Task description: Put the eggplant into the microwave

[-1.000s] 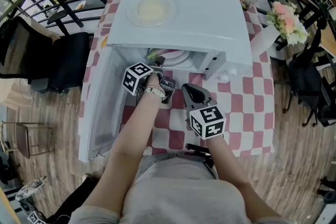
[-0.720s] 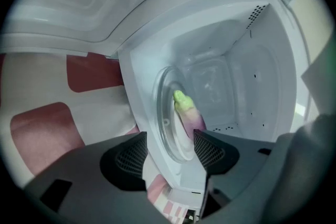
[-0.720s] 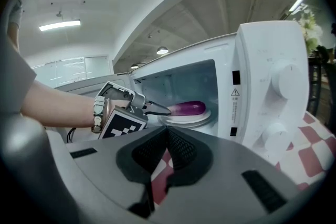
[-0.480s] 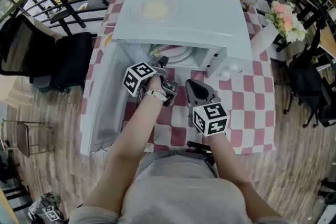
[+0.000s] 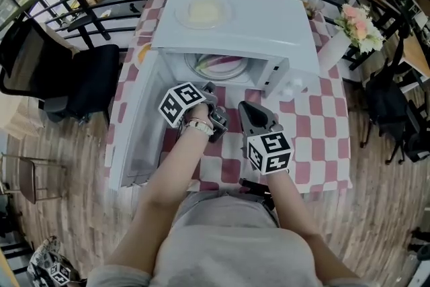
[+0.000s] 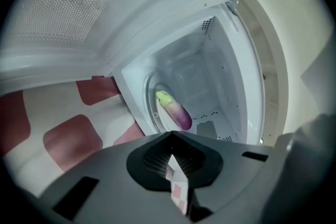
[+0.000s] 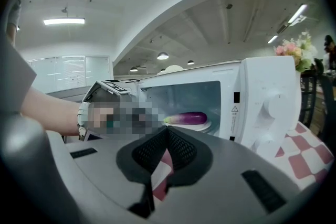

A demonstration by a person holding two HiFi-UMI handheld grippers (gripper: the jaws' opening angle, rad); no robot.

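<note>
While the red-and-white checkered surface (image 5: pixel 316 138) carries a white microwave (image 5: pixel 235 17) whose door (image 5: pixel 134 124) stands swung wide to the left, both grippers hover at its near side, just before the opening. The left gripper (image 6: pixel 171 136) has its fingers pressed together with nothing between them. The right gripper (image 7: pixel 167 131) is likewise closed and empty. Inside the microwave, on the round plate (image 7: pixel 207 125), lies the eggplant (image 7: pixel 188 118), green end to the left, apart from both grippers.
</note>
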